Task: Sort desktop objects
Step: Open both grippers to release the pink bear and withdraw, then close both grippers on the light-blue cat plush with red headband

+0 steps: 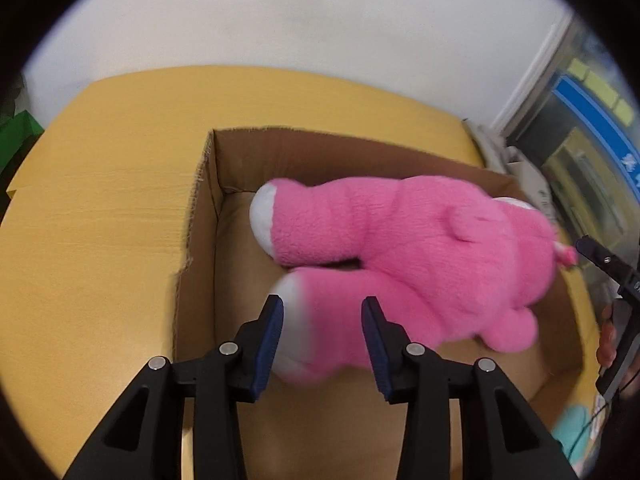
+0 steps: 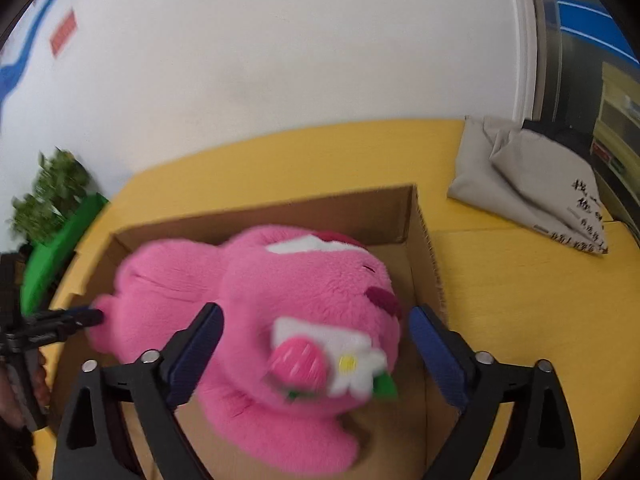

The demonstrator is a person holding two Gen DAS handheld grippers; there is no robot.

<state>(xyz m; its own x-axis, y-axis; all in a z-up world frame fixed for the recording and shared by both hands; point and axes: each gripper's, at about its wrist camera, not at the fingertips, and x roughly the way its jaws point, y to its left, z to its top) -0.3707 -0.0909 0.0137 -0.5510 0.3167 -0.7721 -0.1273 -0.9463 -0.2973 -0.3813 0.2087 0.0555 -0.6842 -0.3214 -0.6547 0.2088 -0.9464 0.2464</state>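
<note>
Plush toy: a pink plush toy [image 1: 420,248] is seen lying inside the cardboard box [image 1: 208,216], white-tipped feet toward the left gripper, head toward the right.
Left gripper: the left gripper [image 1: 322,340] is held above the box, jaws spread, a white-tipped foot seen between them; contact cannot be told.
Right gripper: the right gripper [image 2: 316,356] is held with jaws spread wide on either side of the head; nothing is grasped.
Box: it is set on the yellow table [image 2: 520,280].
Surroundings: a grey folded bag [image 2: 528,184] is laid on the table, right of the box.
</note>
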